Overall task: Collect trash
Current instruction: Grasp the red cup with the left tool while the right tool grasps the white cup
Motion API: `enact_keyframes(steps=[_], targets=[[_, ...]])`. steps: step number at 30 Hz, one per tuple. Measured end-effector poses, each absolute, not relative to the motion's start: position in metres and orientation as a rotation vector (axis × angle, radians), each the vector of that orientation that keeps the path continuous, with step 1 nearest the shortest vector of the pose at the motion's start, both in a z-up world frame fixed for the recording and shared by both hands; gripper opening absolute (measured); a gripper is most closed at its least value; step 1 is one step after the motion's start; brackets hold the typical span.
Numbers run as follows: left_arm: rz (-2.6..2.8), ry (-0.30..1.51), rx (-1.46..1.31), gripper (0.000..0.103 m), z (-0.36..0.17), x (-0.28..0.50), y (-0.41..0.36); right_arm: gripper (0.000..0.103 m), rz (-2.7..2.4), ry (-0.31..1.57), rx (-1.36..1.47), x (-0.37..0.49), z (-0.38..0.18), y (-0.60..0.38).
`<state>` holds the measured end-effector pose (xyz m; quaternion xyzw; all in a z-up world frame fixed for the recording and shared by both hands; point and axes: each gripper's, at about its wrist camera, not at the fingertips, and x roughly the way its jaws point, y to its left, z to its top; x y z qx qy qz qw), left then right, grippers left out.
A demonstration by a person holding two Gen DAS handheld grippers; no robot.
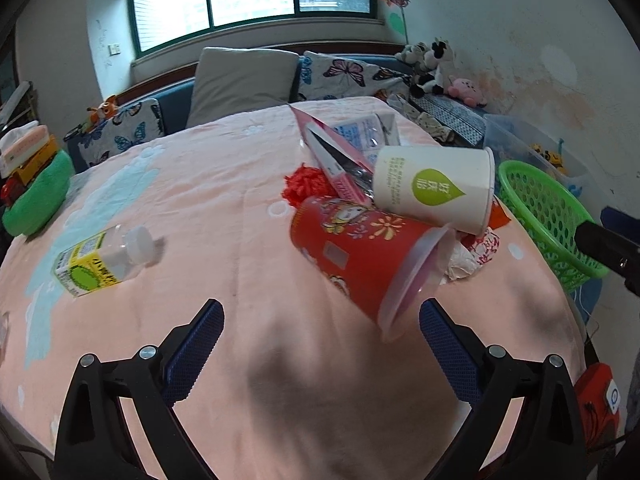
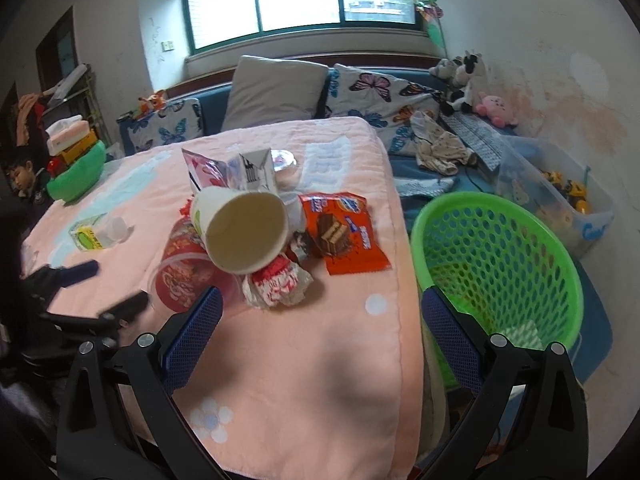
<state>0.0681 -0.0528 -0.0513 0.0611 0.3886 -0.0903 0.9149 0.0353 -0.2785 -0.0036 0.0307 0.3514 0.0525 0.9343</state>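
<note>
Left gripper (image 1: 320,320) fingers wide apart, empty, above tabletop (image 1: 224,208), right gripper (image 2: 322,308) likewise, cups (image 2: 240,232) piled beside basket (image 2: 500,248)

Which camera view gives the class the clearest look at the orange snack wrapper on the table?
The right wrist view: the orange snack wrapper lies flat and almost fully exposed beside the white paper cup. In the left wrist view only a small orange corner peeks out from behind that cup.

red cup (image 2: 182,276) half hidden under white cup (image 2: 244,228), carton print unreadable
</note>
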Motion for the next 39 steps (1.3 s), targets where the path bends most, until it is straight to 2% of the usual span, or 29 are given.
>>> enact_keyframes(steps=[2,4,8,11,16,19,28,39], targets=[[-0.207,0.806,0.127,0.093,-0.055,0.072,-0.058,0.098,0.131,0.716,0.06,0.04,-0.002,-0.278],[-0.219,0.819,0.135,0.081,-0.061,0.078,-0.065,0.097,0.15,0.716,0.057,0.044,-0.001,-0.278],[-0.228,0.829,0.137,0.073,-0.069,0.088,-0.074,0.097,0.193,0.711,0.064,0.053,0.001,-0.277],[-0.225,0.833,0.123,0.062,-0.073,0.095,-0.075,0.097,0.233,0.716,0.076,0.06,0.0,-0.274],[-0.229,0.846,0.106,0.036,-0.077,0.098,-0.068,0.097,0.298,0.721,0.08,0.071,-0.001,-0.266],[-0.224,0.849,0.093,0.026,-0.077,0.096,-0.062,0.097,0.333,0.73,0.085,0.082,-0.003,-0.259],[-0.192,0.847,0.086,0.014,-0.076,0.099,-0.045,0.097,0.424,0.781,0.139,0.102,-0.015,-0.24],[-0.189,0.845,0.082,0.012,-0.077,0.099,-0.037,0.092,0.43,0.823,0.119,0.11,-0.031,-0.224]])
